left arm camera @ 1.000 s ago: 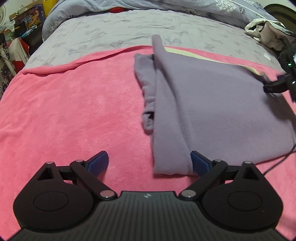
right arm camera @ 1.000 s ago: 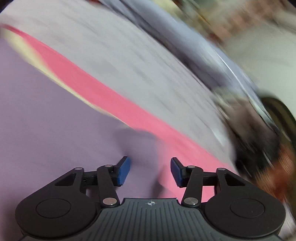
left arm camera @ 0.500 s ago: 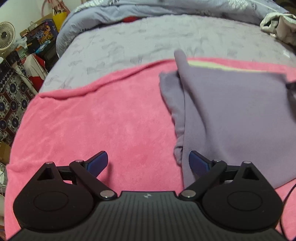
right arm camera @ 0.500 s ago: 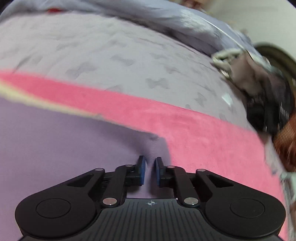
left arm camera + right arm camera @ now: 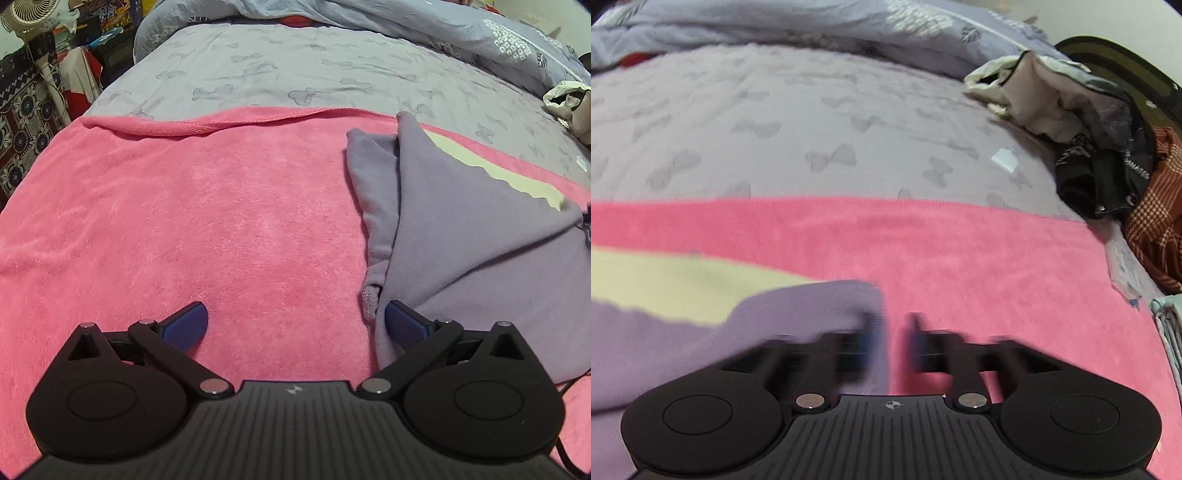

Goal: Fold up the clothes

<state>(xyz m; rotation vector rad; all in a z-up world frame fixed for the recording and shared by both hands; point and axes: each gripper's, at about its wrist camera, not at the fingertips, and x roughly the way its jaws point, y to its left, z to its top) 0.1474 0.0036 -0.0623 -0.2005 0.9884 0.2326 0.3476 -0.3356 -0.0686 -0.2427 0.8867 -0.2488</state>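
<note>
- Over on the left it's just the fuzzy pink blanket (image 5: pixel 207 206) spread across the grey patterned bedsheet (image 5: pixel 295 74), nothing on it yet.
- The left gripper (image 5: pixel 295 321) hangs low over that blanket with its blue-padded fingers (image 5: pixel 184 325) spread wide and released, holding nothing. The right-hand pad sits right at the near left corner of the garment.
- The soft lilac fleece garment (image 5: pixel 480 236) lies on the right half of the blanket. Its left side looks already folded inward, with a sleeve (image 5: pixel 373 206) tucked alongside and a knit cuff poking out near the gripper.
- A pale yellow layer (image 5: pixel 517 177) peeks out along its far edge; can't tell if it's lining or something else.
- The right gripper (image 5: pixel 890 339) is at the garment's far right corner, which looks lifted. The view is smeared, so I honestly can't tell whether it's pinching the cloth or not.
- I'd guess we're maybe a third in: one side fold done, the cross fold left.
</note>
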